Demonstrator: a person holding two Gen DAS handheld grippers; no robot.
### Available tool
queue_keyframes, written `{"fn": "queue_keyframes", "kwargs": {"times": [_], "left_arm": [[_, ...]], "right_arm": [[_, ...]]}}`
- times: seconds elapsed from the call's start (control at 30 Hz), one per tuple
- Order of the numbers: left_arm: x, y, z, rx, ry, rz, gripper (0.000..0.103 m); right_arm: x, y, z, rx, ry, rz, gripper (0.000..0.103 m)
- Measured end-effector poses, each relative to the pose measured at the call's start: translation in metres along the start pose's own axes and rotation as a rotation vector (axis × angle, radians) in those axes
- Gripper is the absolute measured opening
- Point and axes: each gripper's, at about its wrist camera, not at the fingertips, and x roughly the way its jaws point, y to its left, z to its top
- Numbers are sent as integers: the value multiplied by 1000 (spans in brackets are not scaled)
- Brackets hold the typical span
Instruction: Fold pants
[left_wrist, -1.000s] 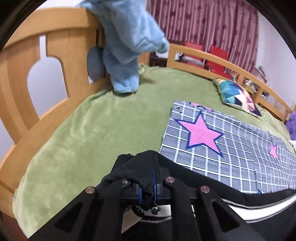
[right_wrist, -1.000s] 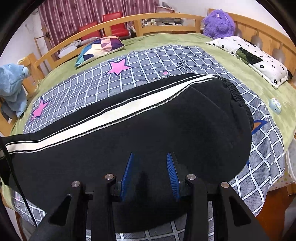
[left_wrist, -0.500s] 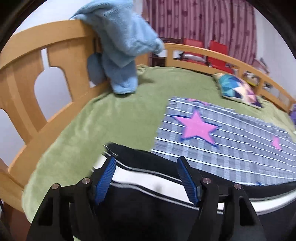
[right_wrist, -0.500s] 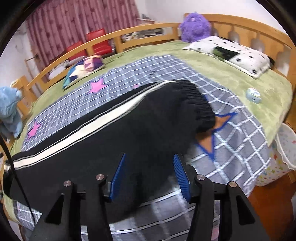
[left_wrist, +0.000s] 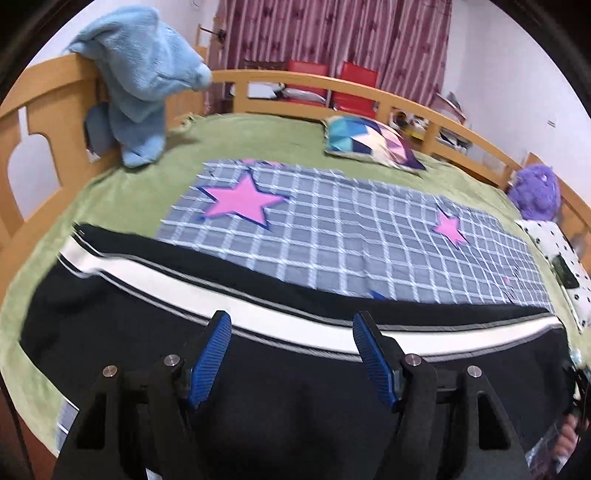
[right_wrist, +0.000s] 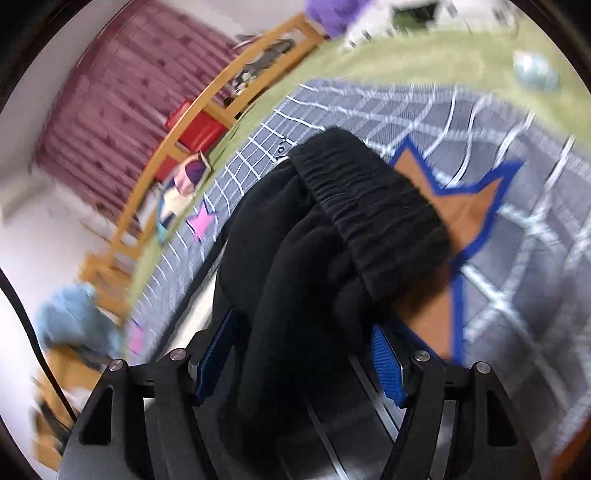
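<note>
Black pants (left_wrist: 122, 314) with a white side stripe lie flat across the near part of the bed, on a grey checked sheet (left_wrist: 351, 236). My left gripper (left_wrist: 291, 332) is open and empty, hovering above the middle of the pants. In the blurred, tilted right wrist view, my right gripper (right_wrist: 303, 339) is open with the bunched waist end of the pants (right_wrist: 332, 236) lying between its jaws; its ribbed waistband (right_wrist: 373, 206) points away from me.
A green blanket (left_wrist: 122, 199) covers the bed inside a wooden rail (left_wrist: 48, 110). A blue plush toy (left_wrist: 140, 74) hangs at the left corner. A patterned cushion (left_wrist: 369, 142), a purple plush (left_wrist: 535, 192) and a spotted pillow (left_wrist: 557, 243) lie further off.
My left gripper let go of the pant leg end, opened and moved right over the pants. My right gripper tilted sharply and moved onto the waist end, which now sits between its jaws.
</note>
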Motion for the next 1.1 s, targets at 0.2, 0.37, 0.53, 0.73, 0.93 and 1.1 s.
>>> {"fn": "queue_keyframes", "kwargs": {"times": [0.2, 0.37, 0.53, 0.73, 0.93, 1.1], "left_arm": [[3, -45, -20, 71, 63, -38, 66], [-13, -74, -24, 138, 42, -62, 66], [-25, -77, -34, 153, 55, -88, 66], [-25, -49, -45, 112, 118, -105, 66], [-31, 11, -52, 51, 123, -87, 66], [-36, 78, -58, -33, 97, -63, 66]], "right_arm": [[34, 10, 24, 34, 23, -44, 22], [-20, 74, 56, -343, -119, -59, 15], [-40, 50, 83, -332, -185, -166, 35], [4, -24, 53, -212, 16, -287, 44], [-41, -5, 21, -305, -48, -404, 49], [-71, 36, -14, -426, -93, -449, 50]]}}
